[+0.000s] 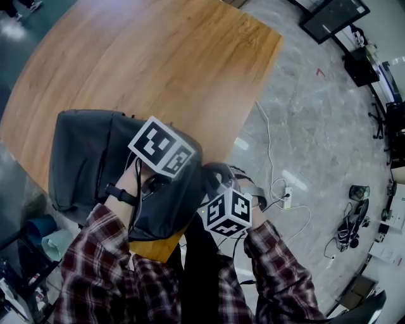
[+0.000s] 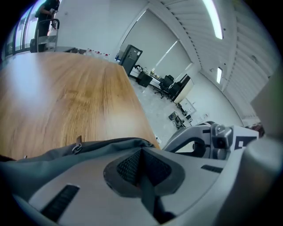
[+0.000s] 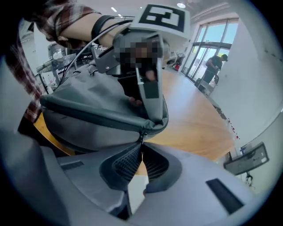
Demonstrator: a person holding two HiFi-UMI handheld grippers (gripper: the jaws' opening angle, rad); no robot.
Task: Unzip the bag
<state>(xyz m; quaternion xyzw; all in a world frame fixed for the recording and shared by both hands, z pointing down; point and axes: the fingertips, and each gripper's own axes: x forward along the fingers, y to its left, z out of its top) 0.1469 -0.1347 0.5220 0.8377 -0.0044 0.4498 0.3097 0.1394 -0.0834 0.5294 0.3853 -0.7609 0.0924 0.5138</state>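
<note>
A dark grey backpack [image 1: 88, 158] lies on the round wooden table [image 1: 171, 63], close to its near edge. My left gripper [image 2: 141, 153] rests on the bag's top, jaws shut with a fold of bag fabric [image 2: 106, 145] at their tips; its marker cube [image 1: 162, 147] hides the tips in the head view. A small zipper pull [image 2: 78, 146] lies further left on the bag. My right gripper [image 3: 141, 149] is at the bag's right corner, shut on the zipper pull [image 3: 142, 135] at the end of the seam. The left gripper [image 3: 148, 90] presses into the bag just above that corner.
The bag's corner overhangs the table edge [image 1: 158, 250]. White cables and a power strip [image 1: 288, 196] lie on the grey floor to the right. A dark screen [image 1: 332, 16] stands at the far right. A person [image 3: 216, 66] stands by the windows, far off.
</note>
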